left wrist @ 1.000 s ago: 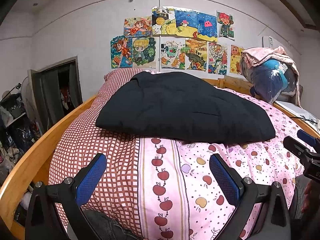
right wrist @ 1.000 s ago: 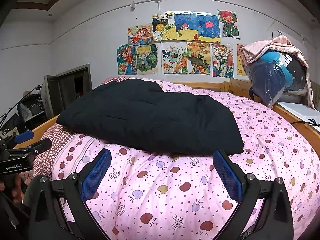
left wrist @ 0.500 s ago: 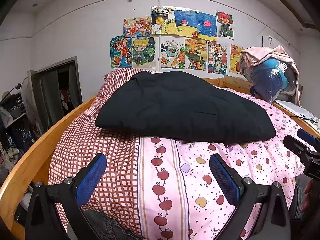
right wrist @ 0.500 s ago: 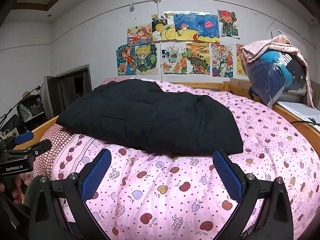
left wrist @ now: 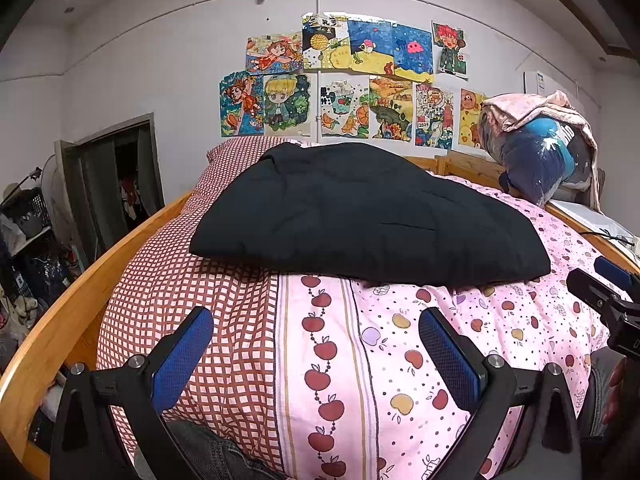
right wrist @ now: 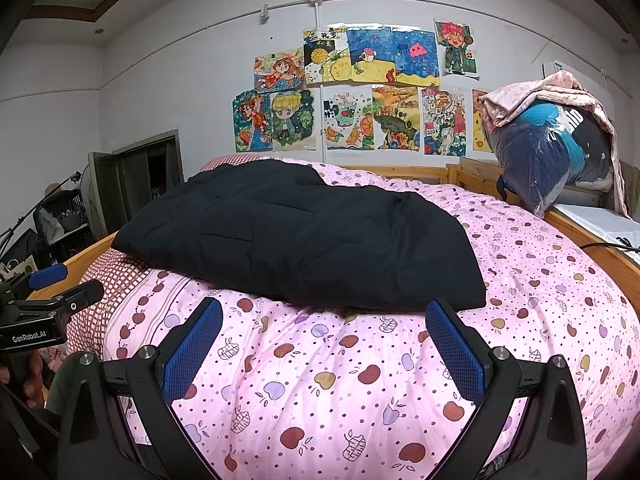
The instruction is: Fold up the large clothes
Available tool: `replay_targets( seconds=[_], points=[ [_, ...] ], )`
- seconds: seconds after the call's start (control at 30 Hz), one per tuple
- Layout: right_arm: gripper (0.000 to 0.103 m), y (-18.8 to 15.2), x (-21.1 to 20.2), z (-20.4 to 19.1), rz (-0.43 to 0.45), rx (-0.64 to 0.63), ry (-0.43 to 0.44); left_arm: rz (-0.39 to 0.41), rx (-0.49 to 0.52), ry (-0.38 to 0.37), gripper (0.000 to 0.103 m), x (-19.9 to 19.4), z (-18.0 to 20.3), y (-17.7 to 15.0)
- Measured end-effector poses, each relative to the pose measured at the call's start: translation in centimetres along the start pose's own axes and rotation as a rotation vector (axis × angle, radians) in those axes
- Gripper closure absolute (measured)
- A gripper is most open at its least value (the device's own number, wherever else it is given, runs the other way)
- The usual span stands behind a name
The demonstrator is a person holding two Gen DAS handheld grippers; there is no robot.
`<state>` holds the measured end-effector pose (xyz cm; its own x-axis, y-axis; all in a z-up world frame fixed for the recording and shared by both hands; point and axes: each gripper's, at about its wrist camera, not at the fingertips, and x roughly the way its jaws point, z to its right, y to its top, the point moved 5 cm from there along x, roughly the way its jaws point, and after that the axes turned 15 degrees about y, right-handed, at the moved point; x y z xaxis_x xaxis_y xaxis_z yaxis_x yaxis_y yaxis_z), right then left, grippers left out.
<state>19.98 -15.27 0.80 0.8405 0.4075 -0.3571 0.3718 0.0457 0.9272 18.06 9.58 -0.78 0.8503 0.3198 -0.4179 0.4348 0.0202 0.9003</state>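
A large black padded garment [left wrist: 360,216] lies folded flat in the middle of the bed; it also shows in the right wrist view [right wrist: 304,236]. My left gripper [left wrist: 316,356] is open and empty, held above the near end of the bed, short of the garment's near edge. My right gripper [right wrist: 324,350] is open and empty, also short of the garment's near edge. Each gripper shows at the side of the other's view: the right one [left wrist: 608,300], the left one [right wrist: 48,300].
The bed has a pink apple-print cover [right wrist: 540,320] with a red checked part [left wrist: 180,288] on the left, and a wooden frame [left wrist: 80,300]. A bagged bundle of clothes [right wrist: 552,152] stands at the back right. Shelves and a doorway [left wrist: 116,184] are to the left.
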Motion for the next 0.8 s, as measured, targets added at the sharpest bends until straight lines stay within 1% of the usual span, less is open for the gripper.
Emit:
replay_targets(
  seconds=[0.8],
  points=[
    [0.003,-0.06,0.04,-0.06,0.001,0.0,-0.001,-0.002,0.005,-0.004,0.0,-0.11,-0.14,-0.13]
  ],
)
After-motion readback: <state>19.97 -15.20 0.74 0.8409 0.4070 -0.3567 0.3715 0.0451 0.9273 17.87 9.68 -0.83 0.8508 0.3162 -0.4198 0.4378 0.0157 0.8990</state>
